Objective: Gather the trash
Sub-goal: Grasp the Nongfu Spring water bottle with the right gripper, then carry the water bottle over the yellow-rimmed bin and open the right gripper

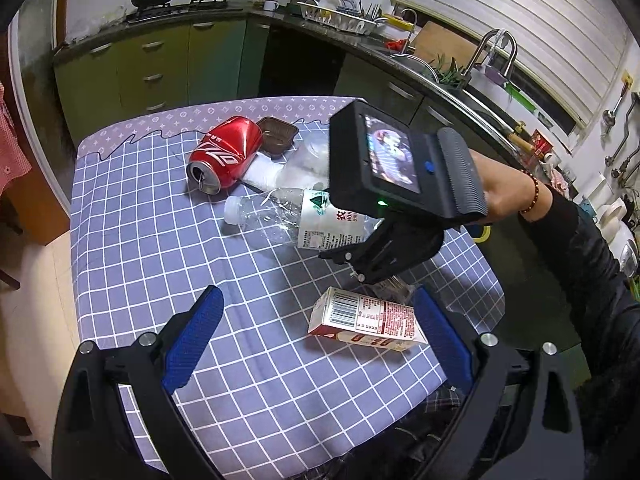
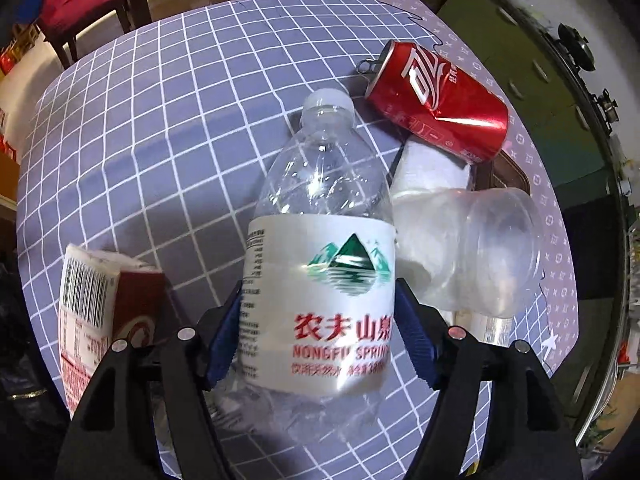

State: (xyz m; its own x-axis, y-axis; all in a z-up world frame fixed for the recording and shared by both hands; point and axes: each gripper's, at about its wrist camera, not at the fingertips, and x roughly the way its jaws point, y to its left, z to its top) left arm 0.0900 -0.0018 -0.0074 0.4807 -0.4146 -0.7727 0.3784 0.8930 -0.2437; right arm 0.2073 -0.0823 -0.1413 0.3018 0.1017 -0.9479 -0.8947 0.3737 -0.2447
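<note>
Between the blue pads (image 2: 224,332) of your R claw (image 2: 318,288) lies the water bottle (image 2: 320,248). The jaws stand wide, one on each side of its white label. The pads sit right at the label's edges, but no squeeze or dent shows, so the claw looks let go, not gripping. The bottle lies flat on the table w/ its cap pointing away from you, and the claw points down at it from above.

Just right of the bottle, in the R view, a clear plastic cup (image 2: 480,248) lies on its side, touching the bottle. Past the cup is a white roll of paper (image 2: 432,168). A dented red can (image 2: 436,108) lies on the far end of that roll, its pull tab sticking out. A brown tray (image 1: 278,136) sits right behind the can, up against it in the L view. Near the bottle on the other side lies a red and white carton (image 2: 92,300), barcode up.

Your L claw (image 1: 318,292) hangs over the near part of the table, jaws wide apart, nothing btwn them. The carton lies just by its R finger.

All the trash sits on the blue checked cloth (image 2: 160,120). Your R hand (image 1: 504,196) has a bead band (image 1: 532,192) on the wrist and a dark sleeve.
</note>
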